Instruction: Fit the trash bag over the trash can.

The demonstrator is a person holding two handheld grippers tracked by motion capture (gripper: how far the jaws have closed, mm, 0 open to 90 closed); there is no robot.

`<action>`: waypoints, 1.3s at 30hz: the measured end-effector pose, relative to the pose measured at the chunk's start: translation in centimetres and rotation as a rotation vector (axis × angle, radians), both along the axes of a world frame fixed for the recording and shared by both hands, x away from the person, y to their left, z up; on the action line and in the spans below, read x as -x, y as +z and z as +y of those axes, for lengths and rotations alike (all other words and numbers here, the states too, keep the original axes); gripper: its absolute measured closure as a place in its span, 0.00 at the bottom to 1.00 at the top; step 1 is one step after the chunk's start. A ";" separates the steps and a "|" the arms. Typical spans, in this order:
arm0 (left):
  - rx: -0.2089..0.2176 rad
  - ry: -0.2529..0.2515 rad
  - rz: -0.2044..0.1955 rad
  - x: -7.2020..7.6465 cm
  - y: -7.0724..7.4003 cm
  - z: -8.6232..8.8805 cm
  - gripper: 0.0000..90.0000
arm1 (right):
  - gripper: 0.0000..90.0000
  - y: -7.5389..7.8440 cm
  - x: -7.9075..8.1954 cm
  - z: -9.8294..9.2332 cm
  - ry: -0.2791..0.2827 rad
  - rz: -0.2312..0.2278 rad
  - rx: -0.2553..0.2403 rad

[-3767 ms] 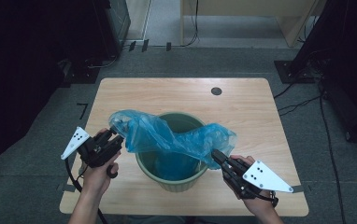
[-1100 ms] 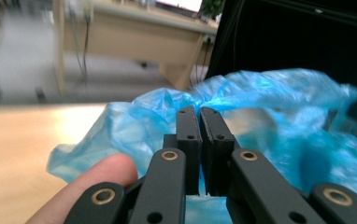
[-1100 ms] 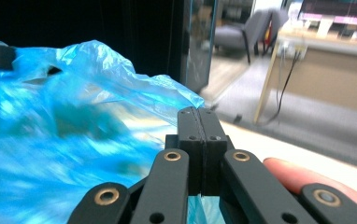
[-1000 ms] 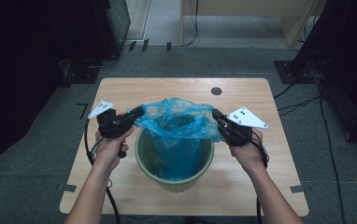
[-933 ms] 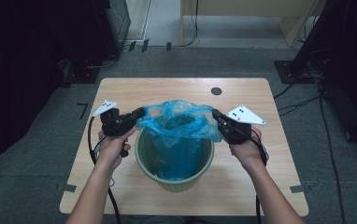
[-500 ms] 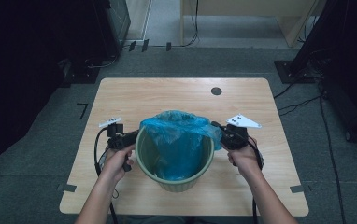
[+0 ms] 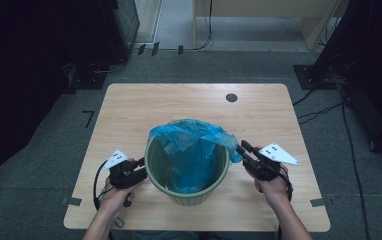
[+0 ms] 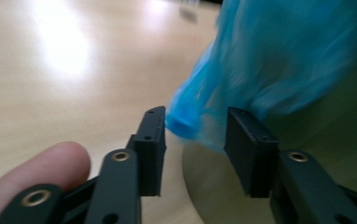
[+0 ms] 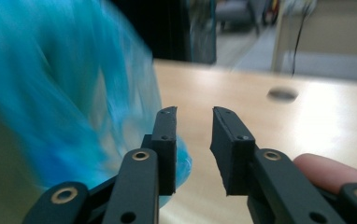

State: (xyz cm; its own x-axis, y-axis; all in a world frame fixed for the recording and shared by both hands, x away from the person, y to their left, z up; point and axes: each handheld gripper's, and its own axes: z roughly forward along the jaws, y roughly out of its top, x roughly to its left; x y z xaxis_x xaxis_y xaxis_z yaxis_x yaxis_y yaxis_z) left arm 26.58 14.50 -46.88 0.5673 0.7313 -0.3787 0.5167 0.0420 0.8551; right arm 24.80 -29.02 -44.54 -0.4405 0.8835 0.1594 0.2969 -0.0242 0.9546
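On the table (image 7: pixel 129 110), nearer its front edge, the green bin (image 7: pixel 186 187) stands with the blue bag (image 7: pixel 191 145) draped inside and over its rim. The step is letting go: the left gripper (image 7: pixel 141 169) and right gripper (image 7: pixel 240 150) have just been opening, with bag film loose between the left jaws and nothing between the right. Next, tuck the rim down evenly.

I see the bin (image 7: pixel 186 165) mid-tabletop (image 7: pixel 129 115), the bag (image 7: pixel 191 145) in it, my left tool (image 7: pixel 140 167) at its left, right tool (image 7: pixel 240 148) at its right.

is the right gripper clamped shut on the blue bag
No, in the right gripper view the right gripper has its jaws apart with bare table between them, and the blue bag lies outside its left jaw.
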 end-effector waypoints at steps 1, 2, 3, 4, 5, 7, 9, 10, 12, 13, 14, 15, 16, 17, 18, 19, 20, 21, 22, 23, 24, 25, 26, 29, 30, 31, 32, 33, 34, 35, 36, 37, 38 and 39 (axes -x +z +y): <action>0.025 0.019 -0.026 0.2 0.4 0.4 0.58 | 0.78 0.6 0.4 -0.5 -0.011 -0.027 -0.018; 0.045 0.039 -0.058 0.4 0.8 0.9 0.55 | 0.77 1.2 0.9 -0.9 -0.013 -0.054 -0.038; 0.070 0.063 -0.087 0.7 1.2 1.2 0.53 | 0.76 1.9 1.4 -1.2 -0.004 -0.077 -0.059; 0.100 0.078 -0.116 0.9 1.5 1.6 0.52 | 0.74 2.5 1.8 -1.3 0.001 -0.105 -0.068; 0.130 0.092 -0.149 1.1 1.9 1.8 0.50 | 0.73 3.1 2.3 -1.3 0.010 -0.130 -0.079; 0.173 0.121 -0.229 1.7 2.6 2.0 0.47 | 0.69 4.1 3.1 -1.2 0.061 -0.160 -0.114; 0.200 0.119 -0.270 2.1 3.3 1.9 0.44 | 0.64 4.7 3.6 -0.6 0.114 -0.176 -0.121; 0.208 0.110 -0.279 2.2 3.5 1.8 0.42 | 0.60 4.9 3.8 -0.1 0.138 -0.176 -0.119; 0.219 0.087 -0.279 2.4 3.7 1.7 0.40 | 0.56 4.9 3.8 0.5 0.151 -0.159 -0.130; 0.200 0.090 -0.274 2.5 3.7 1.7 0.40 | 0.55 4.9 3.7 0.6 0.156 -0.145 -0.145; 0.171 0.098 -0.257 2.5 3.6 1.7 0.40 | 0.55 4.8 3.5 0.7 0.158 -0.125 -0.170; 0.138 0.108 -0.235 2.4 3.4 1.8 0.40 | 0.55 4.7 3.3 0.7 0.164 -0.107 -0.192; 0.126 0.110 -0.217 2.3 3.1 1.9 0.40 | 0.56 4.5 3.0 0.7 0.171 -0.082 -0.213; 0.116 0.115 -0.198 2.2 2.8 2.2 0.40 | 0.58 4.3 2.7 0.7 0.181 -0.064 -0.228; 0.107 0.124 -0.175 2.2 2.5 2.5 0.40 | 0.60 4.1 2.5 0.7 0.194 -0.050 -0.238; 0.112 0.133 -0.165 2.2 2.1 3.0 0.40 | 0.64 3.9 2.3 0.7 0.207 -0.039 -0.242; 0.121 0.140 -0.160 2.2 1.9 3.4 0.39 | 0.68 3.8 2.3 0.6 0.214 -0.034 -0.248; 0.128 0.153 -0.152 2.3 1.5 4.0 0.39 | 0.71 3.7 2.3 0.6 0.221 -0.029 -0.250; 0.132 0.165 -0.150 2.5 1.3 4.6 0.38 | 0.73 3.5 2.2 0.6 0.229 -0.020 -0.247; 0.139 0.179 -0.156 2.6 1.1 5.1 0.38 | 0.75 3.4 2.2 0.6 0.235 -0.020 -0.241; 0.144 0.194 -0.166 2.9 1.1 5.5 0.38 | 0.78 3.3 2.2 0.6 0.244 -0.017 -0.235; 0.154 0.208 -0.188 3.2 1.3 5.9 0.37 | 0.82 3.2 2.2 0.7 0.244 -0.016 -0.219; 0.160 0.212 -0.205 3.5 1.5 6.0 0.36 | 0.87 3.1 2.3 0.9 0.235 -0.020 -0.200; 0.171 0.221 -0.298 4.3 2.9 5.9 0.32 | 0.97 3.1 2.3 1.2 0.222 -0.033 -0.175; 0.167 0.215 -0.330 4.5 3.4 5.5 0.31 | 1.00 3.1 2.4 1.4 0.210 -0.033 -0.163; 0.156 0.201 -0.357 4.7 3.8 5.1 0.30 | 1.00 3.2 2.4 1.5 0.199 -0.035 -0.155; 0.147 0.181 -0.379 4.8 4.2 4.6 0.28 | 1.00 3.2 2.4 1.7 0.197 -0.037 -0.152; 0.124 0.157 -0.401 4.7 4.6 4.0 0.26 | 1.00 3.3 2.4 1.8 0.192 -0.041 -0.148; 0.106 0.144 -0.415 4.6 4.8 3.5 0.24 | 1.00 3.4 2.4 1.8 0.189 -0.045 -0.144; 0.097 0.136 -0.424 4.5 4.9 3.2 0.23 | 1.00 3.4 2.4 1.8 0.187 -0.048 -0.142; 0.083 0.133 -0.427 4.2 5.0 2.7 0.23 | 1.00 3.5 2.5 1.8 0.188 -0.051 -0.141; 0.062 0.137 -0.418 3.7 4.9 2.2 0.23 | 1.00 3.6 2.5 1.8 0.187 -0.051 -0.139; 0.053 0.138 -0.403 3.1 4.9 1.9 0.23 | 1.00 3.6 2.5 1.8 0.185 -0.055 -0.136; 0.068 0.141 -0.374 2.2 4.8 1.6 0.23 | 1.00 3.6 2.5 1.8 0.181 -0.057 -0.133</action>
State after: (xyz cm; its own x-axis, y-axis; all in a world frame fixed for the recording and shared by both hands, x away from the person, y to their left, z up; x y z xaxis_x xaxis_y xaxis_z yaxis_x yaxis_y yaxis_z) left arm 24.36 16.09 -42.11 0.5710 0.7922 -0.2155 0.1555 0.1534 0.9759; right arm 22.31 -27.21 -40.93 -0.6015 0.7622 0.2393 0.2532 -0.1022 0.9620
